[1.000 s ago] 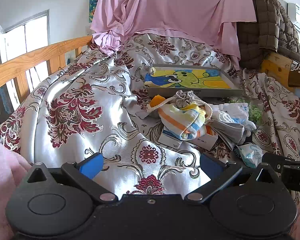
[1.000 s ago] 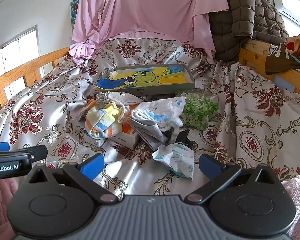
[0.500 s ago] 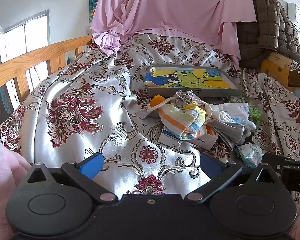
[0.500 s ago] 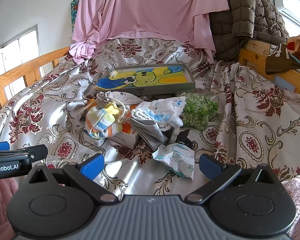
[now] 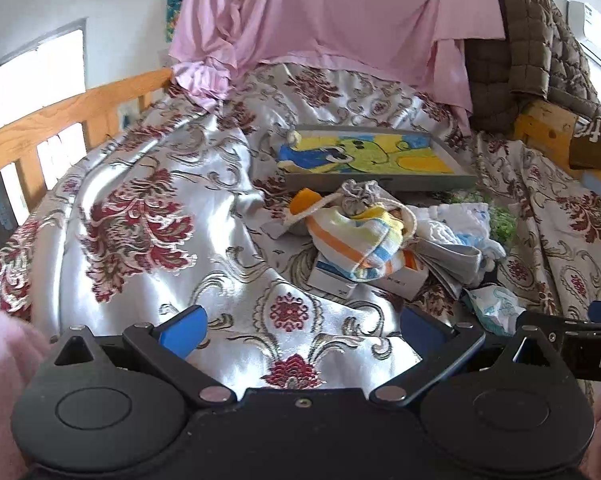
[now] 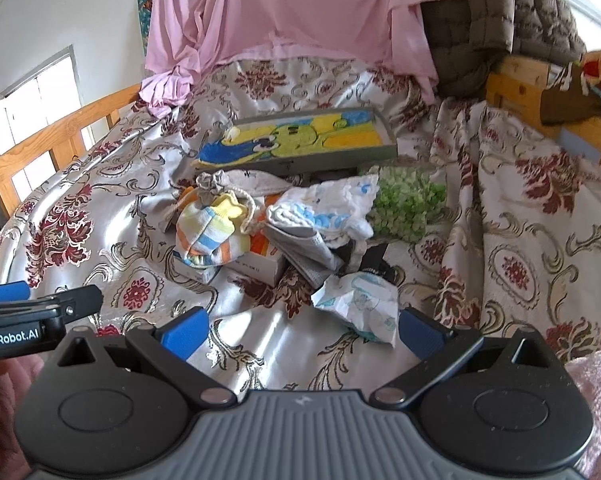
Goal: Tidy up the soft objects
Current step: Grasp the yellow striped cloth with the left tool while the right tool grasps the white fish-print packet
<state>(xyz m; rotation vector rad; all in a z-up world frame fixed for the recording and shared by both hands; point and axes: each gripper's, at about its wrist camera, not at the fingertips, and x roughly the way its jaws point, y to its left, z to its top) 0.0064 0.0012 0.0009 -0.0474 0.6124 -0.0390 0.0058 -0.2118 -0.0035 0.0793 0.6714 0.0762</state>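
Two grippers, both mine, hang low over the patterned bedspread point(image 5: 148, 216) with nothing in them. My left gripper point(image 5: 300, 326) has its blue pads spread wide, only satin between them. My right gripper point(image 6: 300, 326) is spread just as wide, and the crumpled white packet point(image 6: 358, 306) lies just ahead of its right pad, not clasped.

Ahead of me the soft things sit in one loose heap in the middle of the bed. Nearest the left side is the striped cloth bundle point(image 5: 360, 240), orange, yellow and blue; its long axis runs from upper left to lower right in the left wrist view, and it rests on small white boxes point(image 6: 256, 266). A grey drawstring pouch point(image 5: 358, 196) sits against its far end, cord looping round. To the right lies the white and blue cloth point(image 6: 332, 208) over a folded grey piece point(image 6: 304, 250), its length running left to right. Beyond that is a green clump point(image 6: 406, 204). Behind the heap lies the flat painted tray point(image 5: 376, 156), long side across the bed.
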